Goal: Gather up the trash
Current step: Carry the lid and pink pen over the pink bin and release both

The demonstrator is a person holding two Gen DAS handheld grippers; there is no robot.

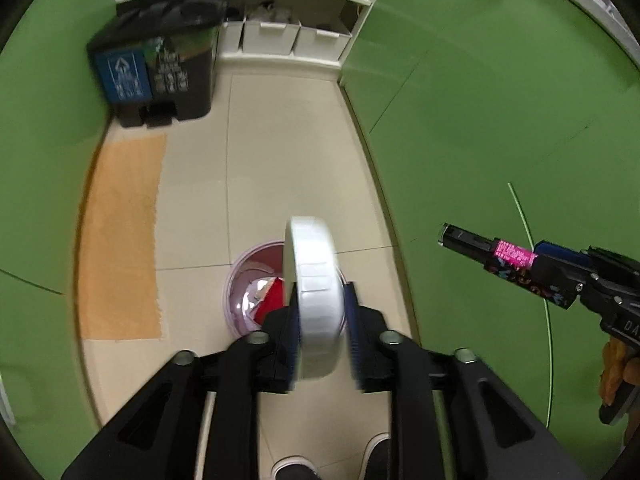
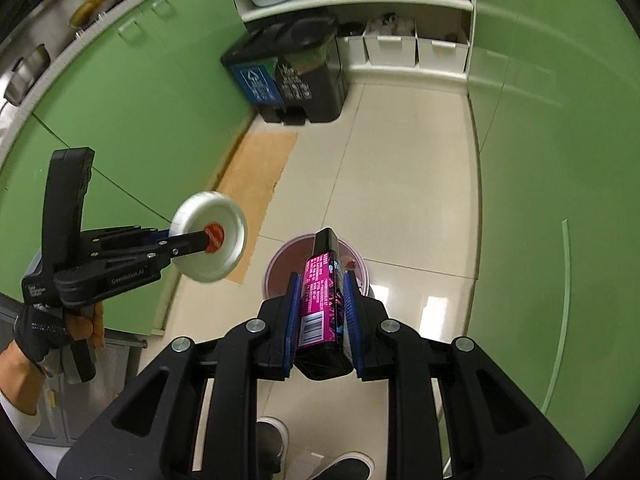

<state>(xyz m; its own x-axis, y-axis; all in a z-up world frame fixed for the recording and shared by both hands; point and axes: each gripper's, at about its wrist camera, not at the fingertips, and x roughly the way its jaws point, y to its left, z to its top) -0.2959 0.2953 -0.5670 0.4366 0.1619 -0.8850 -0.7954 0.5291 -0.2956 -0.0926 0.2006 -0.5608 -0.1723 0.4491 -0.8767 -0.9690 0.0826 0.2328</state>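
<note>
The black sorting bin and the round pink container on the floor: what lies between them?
Only bare beige floor tiles lie between the black sorting bin and the pink container; the orange mat lies aside. The right wrist view shows it.

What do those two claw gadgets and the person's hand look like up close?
Both claws are black plastic with silver bolts and ribbed blue finger pads. The left one carries small white lettering on its side. The hand wears a black glove with a tan palm, above a white sleeve.

Green cabinets (image 2: pixel 132 92) lined both sides of cream tile floor (image 2: pixel 404 184); orange mat (image 2: pixel 256 184) lay just in front of black dual bin (image 2: pixel 292 76), white shelf w/ storage boxes (image 2: pixel 392 50) beside bin
</note>
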